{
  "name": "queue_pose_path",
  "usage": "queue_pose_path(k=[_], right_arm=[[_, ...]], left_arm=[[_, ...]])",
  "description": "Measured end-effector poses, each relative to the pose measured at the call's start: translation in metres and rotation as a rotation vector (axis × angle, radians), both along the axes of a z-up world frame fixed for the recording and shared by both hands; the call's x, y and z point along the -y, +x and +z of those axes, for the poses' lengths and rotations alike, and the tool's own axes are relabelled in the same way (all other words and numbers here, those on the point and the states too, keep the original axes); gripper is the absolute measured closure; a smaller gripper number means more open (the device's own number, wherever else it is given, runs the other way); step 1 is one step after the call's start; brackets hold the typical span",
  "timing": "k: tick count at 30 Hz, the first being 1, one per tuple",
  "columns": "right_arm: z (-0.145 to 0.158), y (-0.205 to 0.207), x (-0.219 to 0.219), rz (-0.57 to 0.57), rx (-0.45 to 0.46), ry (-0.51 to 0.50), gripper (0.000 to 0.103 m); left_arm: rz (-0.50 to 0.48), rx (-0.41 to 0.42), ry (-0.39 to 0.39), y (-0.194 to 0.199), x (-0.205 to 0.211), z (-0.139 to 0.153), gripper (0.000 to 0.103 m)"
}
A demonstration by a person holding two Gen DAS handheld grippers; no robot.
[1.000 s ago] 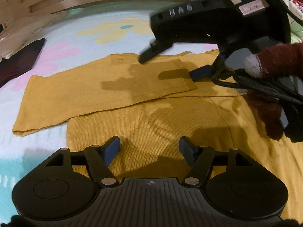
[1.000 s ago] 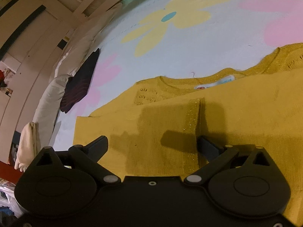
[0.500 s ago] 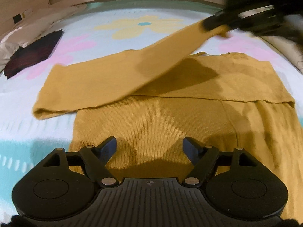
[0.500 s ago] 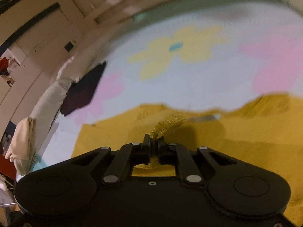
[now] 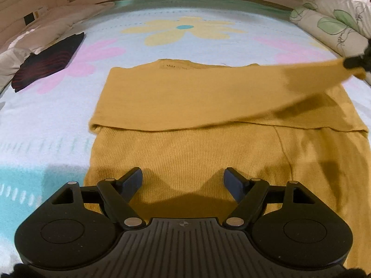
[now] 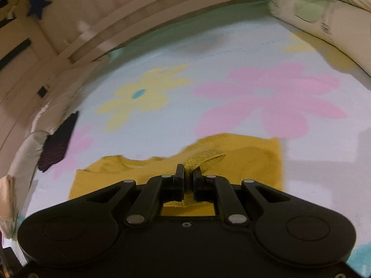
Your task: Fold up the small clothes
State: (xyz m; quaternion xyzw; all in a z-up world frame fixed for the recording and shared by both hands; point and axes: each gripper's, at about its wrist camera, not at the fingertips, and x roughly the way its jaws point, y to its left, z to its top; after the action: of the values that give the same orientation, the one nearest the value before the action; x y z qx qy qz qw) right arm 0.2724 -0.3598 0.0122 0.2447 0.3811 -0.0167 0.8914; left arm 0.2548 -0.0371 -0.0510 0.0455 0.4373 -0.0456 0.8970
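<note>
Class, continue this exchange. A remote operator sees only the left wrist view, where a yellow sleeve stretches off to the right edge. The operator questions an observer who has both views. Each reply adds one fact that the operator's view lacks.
Operator: What has the end of the sleeve?
Observer: The right gripper, shut on the sleeve's cuff.
Operator: I only see plain yellow knit. Is the cuff the same?
Observer: No, the cuff is glittery gold, and it loops up past the fingertips.
Operator: Anything on the wall beyond?
Observer: A dark blue star, upper left.
</note>
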Motion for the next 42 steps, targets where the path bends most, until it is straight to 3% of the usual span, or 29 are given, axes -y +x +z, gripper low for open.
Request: queue_pose_path(k=[10, 15, 21, 23, 27, 28, 34, 38, 42], right_arm=[[-0.035, -0.004, 0.019, -0.020, -0.116, 0.007, 0.086], [-0.053, -0.006, 0.024, -0.032, -0.197, -0.016, 0.077], [-0.056, -0.011, 0.030, -0.039, -0.211, -0.024, 0.078], [-0.054, -0.012, 0.029, -0.044, -0.214, -0.041, 0.074], [-0.046, -0.012, 0.026, -0.037, -0.199, -0.096, 0.043], [-0.044, -0.014, 0.026, -0.026, -0.197, -0.098, 0.040], [-0.049, -0.034, 0.040, 0.030, -0.219, -0.012, 0.040], [-0.056, -0.048, 0.050, 0.012, -0.216, 0.051, 0.040], [-0.060, -0.050, 0.053, 0.016, -0.188, 0.122, 0.041]], left_arm=[[-0.014, -0.005, -0.005, 0.001, -0.002, 0.001, 0.026], [-0.018, -0.009, -0.007, 0.002, -0.003, 0.001, 0.026], [-0.046, -0.037, -0.002, 0.009, -0.004, 0.005, 0.027], [-0.025, -0.041, 0.003, 0.014, -0.008, 0.008, 0.027], [0.035, -0.051, 0.006, 0.023, -0.025, 0.008, 0.028], [0.038, -0.061, 0.001, 0.024, -0.031, 0.009, 0.028], [0.107, -0.073, -0.020, 0.027, -0.071, 0.013, 0.028], [0.168, -0.103, -0.098, 0.033, -0.096, 0.009, 0.028], [0.127, -0.106, -0.049, 0.036, -0.089, 0.008, 0.028]])
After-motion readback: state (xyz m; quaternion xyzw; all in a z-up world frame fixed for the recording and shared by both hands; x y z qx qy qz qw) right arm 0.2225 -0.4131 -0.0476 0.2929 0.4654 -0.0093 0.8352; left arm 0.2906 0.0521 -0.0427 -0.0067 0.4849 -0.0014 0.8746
